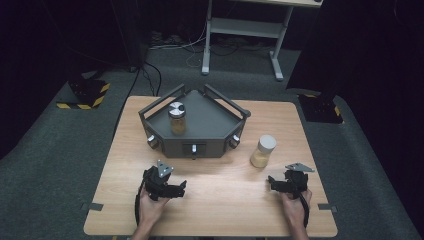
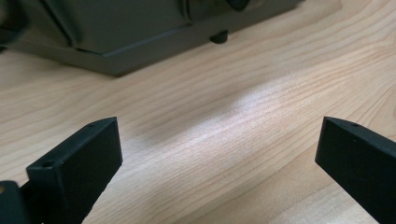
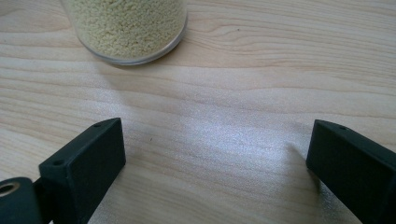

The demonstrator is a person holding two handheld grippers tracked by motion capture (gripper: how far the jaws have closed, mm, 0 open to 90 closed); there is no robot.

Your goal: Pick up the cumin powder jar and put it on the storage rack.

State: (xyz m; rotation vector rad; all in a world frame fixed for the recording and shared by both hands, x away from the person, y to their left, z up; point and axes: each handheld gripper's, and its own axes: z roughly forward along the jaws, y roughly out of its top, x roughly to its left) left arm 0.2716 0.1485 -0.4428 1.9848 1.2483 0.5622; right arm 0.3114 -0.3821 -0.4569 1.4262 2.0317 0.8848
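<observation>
A dark grey angular fixture (image 1: 200, 127) with knobs on its front stands at the table's back centre. On its top plate stands a jar of yellow grains with a black-and-silver lid (image 1: 176, 118). A second jar of yellow grains with a white lid (image 1: 264, 150) stands on the table to the fixture's right; its base (image 3: 128, 28) lies ahead of my right gripper (image 3: 215, 163), whose jaws stand wide apart with nothing between them. My left gripper (image 2: 219, 163) is open too, low over bare wood, facing the fixture's base (image 2: 140, 37). In the high view the left gripper (image 1: 175, 189) and the right gripper (image 1: 276, 183) rest near the front edge.
The wooden table (image 1: 215, 200) stands on dark carpet. A white desk frame (image 1: 245, 30) is behind it, with cables on the floor. Hazard-taped black bases (image 1: 87, 92) (image 1: 322, 107) sit at the back left and back right.
</observation>
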